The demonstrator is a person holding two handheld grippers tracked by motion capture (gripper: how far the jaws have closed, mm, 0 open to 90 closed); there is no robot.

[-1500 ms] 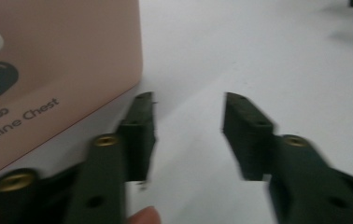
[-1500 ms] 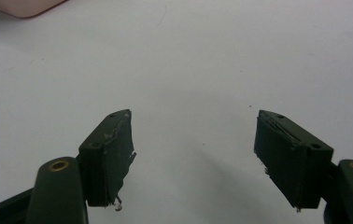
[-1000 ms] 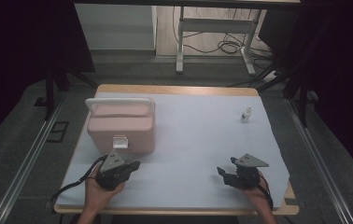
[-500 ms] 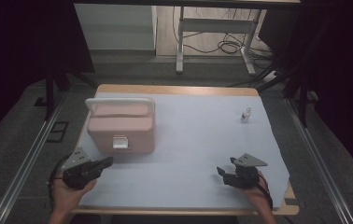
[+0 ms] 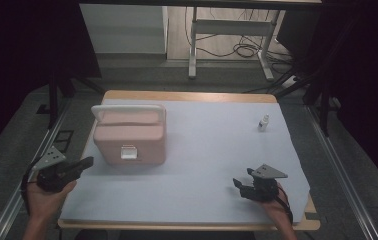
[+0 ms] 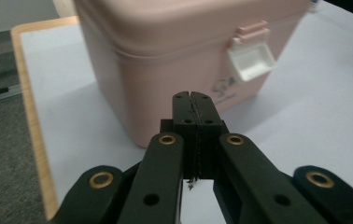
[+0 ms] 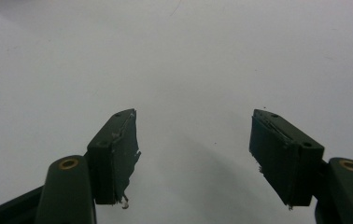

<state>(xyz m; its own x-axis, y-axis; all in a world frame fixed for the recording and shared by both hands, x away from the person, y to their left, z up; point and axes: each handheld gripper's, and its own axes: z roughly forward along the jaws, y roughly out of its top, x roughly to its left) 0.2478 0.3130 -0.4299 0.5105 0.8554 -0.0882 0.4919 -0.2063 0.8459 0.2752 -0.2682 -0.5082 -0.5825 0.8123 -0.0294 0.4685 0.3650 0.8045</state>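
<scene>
1. the table (image 5: 192, 96) has a light wooden top with rounded corners, and a pale white sheet (image 5: 212, 160) covers almost all of it, so the wood shows just as a thin border.
2. the sheet looks smooth and matte, without folds.
3. the room around the table is dark; behind the table there is a grey floor, a white metal frame (image 5: 227, 30) and some loose black cables (image 5: 244, 50) on the floor.
4. the pink box (image 5: 129, 135) stands on the sheet at the left part of the table. it is of smooth plastic with rounded edges, its lid is closed, and a pale handle (image 5: 127, 109) lies along the top at the back.
5. on the front wall of the pink box there is a small white latch (image 6: 250, 60), square in shape.
6. a small white bottle (image 5: 263, 122) stands upright far to the right of the pink box, well apart from it.
7. the left gripper (image 5: 84, 162) is held just left of the front corner of the pink box, near it but not touching. its black jaws are pressed together with nothing between them, and they point toward the box wall.
8. the right gripper (image 5: 237, 184) is well to the right of the pink box, near the front edge of the table. its jaws stand wide apart over the bare sheet and hold nothing.
</scene>
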